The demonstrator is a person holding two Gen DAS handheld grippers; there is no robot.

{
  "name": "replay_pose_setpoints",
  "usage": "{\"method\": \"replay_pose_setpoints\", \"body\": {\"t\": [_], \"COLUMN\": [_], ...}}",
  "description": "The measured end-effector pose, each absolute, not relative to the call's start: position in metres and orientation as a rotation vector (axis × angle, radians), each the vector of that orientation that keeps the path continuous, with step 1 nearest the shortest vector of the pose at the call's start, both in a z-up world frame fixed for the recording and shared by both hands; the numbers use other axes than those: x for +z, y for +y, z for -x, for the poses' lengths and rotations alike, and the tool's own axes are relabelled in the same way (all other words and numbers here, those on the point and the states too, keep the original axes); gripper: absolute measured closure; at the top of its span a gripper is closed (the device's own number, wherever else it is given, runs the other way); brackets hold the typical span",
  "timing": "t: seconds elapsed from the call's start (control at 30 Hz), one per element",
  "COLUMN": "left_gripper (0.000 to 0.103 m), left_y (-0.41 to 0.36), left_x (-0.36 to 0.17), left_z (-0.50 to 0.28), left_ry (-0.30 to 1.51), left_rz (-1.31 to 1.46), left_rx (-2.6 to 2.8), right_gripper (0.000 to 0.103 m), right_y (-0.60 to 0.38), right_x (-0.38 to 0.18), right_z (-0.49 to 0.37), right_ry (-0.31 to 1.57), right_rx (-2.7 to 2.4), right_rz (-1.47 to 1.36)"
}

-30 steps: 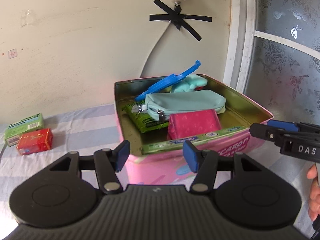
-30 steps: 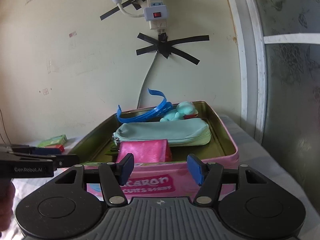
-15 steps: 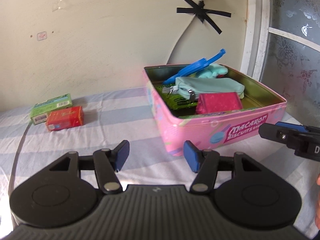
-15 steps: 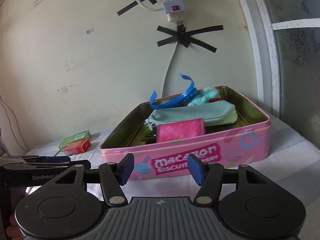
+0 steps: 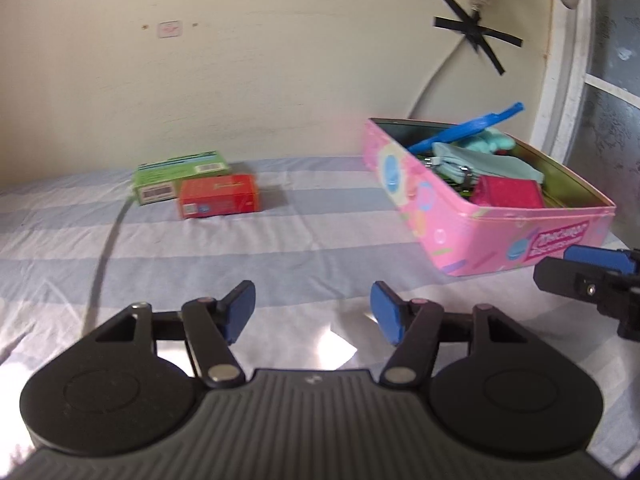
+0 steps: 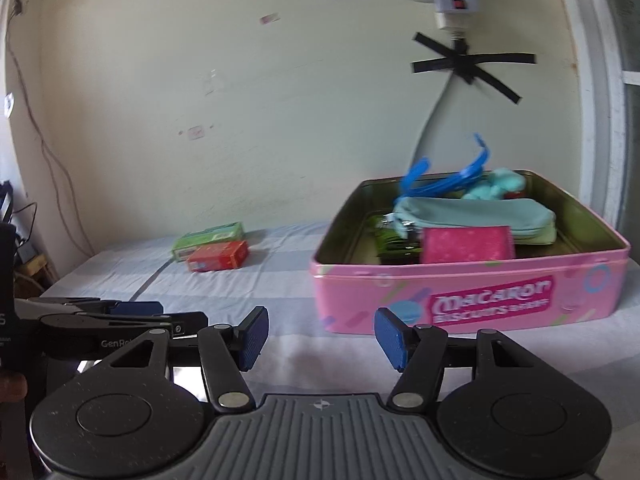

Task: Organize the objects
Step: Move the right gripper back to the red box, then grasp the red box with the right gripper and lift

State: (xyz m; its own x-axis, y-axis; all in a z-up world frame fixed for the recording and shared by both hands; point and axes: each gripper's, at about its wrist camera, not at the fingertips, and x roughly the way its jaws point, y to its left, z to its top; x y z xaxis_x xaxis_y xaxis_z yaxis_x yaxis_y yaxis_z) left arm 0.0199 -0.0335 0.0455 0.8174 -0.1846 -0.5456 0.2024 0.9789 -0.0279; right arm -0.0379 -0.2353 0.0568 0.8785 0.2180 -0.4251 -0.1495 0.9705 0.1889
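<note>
Compared with a second ago, both grippers are seen drawn back from the pink tin [image 5: 496, 232], which is now smaller and off to the right. The left gripper [image 5: 312, 312] and right gripper [image 6: 320, 338] are held released, empty. The red box [image 5: 217, 201] and green box [image 5: 176, 176] are seen touching, far ahead-left of both.

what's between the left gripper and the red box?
Nothing: in the left wrist view only bare striped cloth lies between the open left gripper and the red box. The green box sits behind it.
</note>
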Motion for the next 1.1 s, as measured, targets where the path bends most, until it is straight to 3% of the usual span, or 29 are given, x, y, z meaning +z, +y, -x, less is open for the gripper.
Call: {"method": "replay_pose_setpoints", "body": {"t": [0.5, 0.77, 0.83, 0.9, 1.1], "left_gripper": [0.032, 0.032, 0.032, 0.032, 0.03], "left_y": [0.078, 0.126, 0.129, 0.13, 0.137], "left_x": [0.023, 0.017, 0.017, 0.017, 0.015], "left_z": [-0.045, -0.053, -0.054, -0.055, -0.062], "left_ry": [0.554, 0.546, 0.541, 0.539, 0.571], "left_rz": [-0.045, 0.17, 0.191, 0.199, 0.252], "left_rx": [0.027, 0.061, 0.063, 0.064, 0.045], "right_gripper": [0.05, 0.047, 0.044, 0.034, 0.015], "right_y": [-0.138, -0.094, -0.086, -0.078, -0.044], "right_x": [0.045, 0.035, 0.035, 0.034, 0.028], "right_z": [-0.001, -0.056, -0.073, -0.092, -0.155], "right_ry": [0.546, 0.592, 0.593, 0.584, 0.58], "right_rx": [0.331, 0.341, 0.333, 0.322, 0.274], "right_rz": [-0.03, -0.008, -0.027, -0.055, -0.05]}}
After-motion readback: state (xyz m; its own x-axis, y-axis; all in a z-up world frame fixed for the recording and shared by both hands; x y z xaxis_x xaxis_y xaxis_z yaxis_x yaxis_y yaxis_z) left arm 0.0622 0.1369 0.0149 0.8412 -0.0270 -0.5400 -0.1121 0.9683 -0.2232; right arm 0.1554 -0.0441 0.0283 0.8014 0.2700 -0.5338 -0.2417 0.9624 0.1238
